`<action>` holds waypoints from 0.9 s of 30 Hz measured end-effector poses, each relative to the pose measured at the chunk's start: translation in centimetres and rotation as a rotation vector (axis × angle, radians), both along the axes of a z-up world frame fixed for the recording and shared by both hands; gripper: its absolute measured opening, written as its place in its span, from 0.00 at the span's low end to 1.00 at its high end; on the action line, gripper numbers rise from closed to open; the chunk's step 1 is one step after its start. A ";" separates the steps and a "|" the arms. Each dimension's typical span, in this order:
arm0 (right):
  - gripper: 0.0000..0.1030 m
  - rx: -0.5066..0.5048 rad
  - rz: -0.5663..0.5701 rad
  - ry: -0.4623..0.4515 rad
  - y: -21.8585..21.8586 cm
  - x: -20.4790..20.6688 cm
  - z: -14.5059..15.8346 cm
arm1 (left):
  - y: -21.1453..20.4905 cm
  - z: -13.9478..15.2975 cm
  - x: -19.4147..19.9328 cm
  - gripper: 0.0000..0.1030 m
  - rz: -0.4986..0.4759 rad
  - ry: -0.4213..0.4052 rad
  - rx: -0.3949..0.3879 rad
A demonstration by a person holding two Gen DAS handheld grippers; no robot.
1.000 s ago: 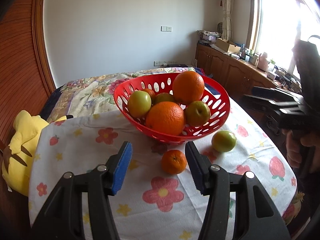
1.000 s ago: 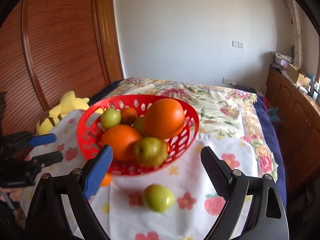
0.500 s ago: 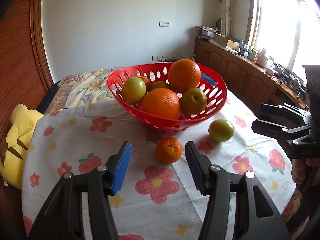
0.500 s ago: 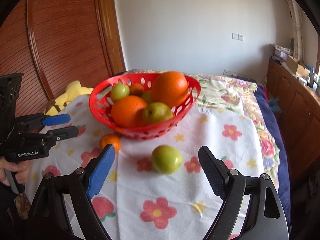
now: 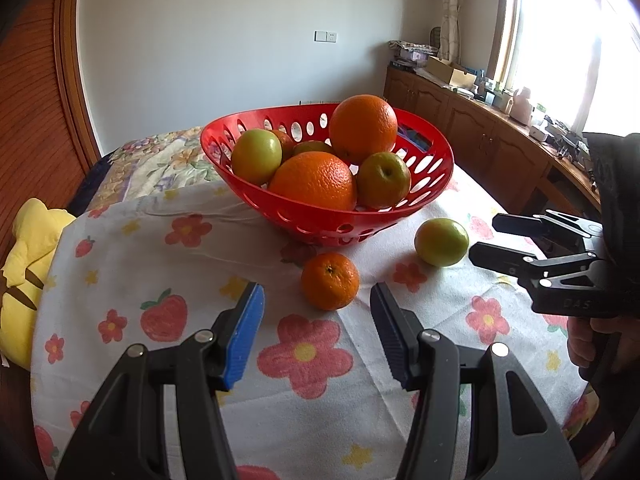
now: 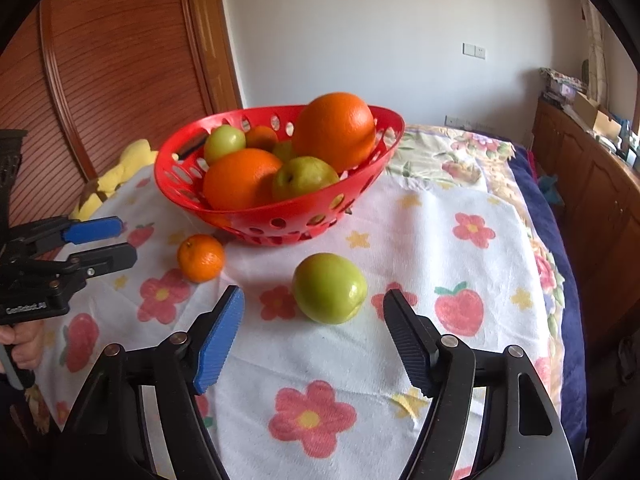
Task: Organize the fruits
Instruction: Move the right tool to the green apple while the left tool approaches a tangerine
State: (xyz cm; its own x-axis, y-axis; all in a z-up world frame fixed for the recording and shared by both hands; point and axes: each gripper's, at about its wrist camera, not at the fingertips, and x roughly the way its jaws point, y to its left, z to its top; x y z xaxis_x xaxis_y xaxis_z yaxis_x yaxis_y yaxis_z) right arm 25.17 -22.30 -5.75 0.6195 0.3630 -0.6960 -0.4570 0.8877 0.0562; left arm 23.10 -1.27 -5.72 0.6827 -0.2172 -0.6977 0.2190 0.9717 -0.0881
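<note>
A red perforated basket (image 5: 432, 148) (image 6: 360, 188) holds two large oranges, several green apples and small oranges. A small orange (image 5: 330, 281) (image 6: 200, 258) lies on the floral cloth in front of it, just ahead of my open, empty left gripper (image 5: 317, 310) (image 6: 110, 242). A green apple (image 6: 329, 288) (image 5: 441, 241) lies loose on the cloth, just ahead of my open, empty right gripper (image 6: 314, 320) (image 5: 490, 236). Neither gripper touches its fruit.
A yellow plush toy (image 5: 24, 256) (image 6: 120, 168) lies at the table's left edge. The floral cloth (image 5: 160, 264) covers the table. Wooden cabinets (image 5: 480, 136) with clutter stand under the window on the right. A wood-panelled door (image 6: 100, 80) is behind.
Both grippers have lowered and moved closer to the table. The small orange now sits nearer the left jaws and the green apple nearer the right jaws. Both stayed open.
</note>
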 end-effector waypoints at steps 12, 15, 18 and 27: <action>0.72 -0.009 -0.009 0.046 0.3 2.2 -1.4 | -0.4 -1.2 1.0 0.54 -0.007 0.033 0.000; 0.72 -0.013 -0.007 0.056 0.5 2.6 -1.7 | -0.5 -1.5 1.3 0.54 -0.006 0.039 0.005; 0.72 -0.017 -0.004 0.061 0.8 2.7 -1.9 | -0.5 -1.9 1.6 0.54 -0.006 0.047 0.013; 0.70 -0.039 -0.009 0.087 1.2 3.7 -3.1 | -0.8 -2.8 2.9 0.54 0.000 0.073 0.015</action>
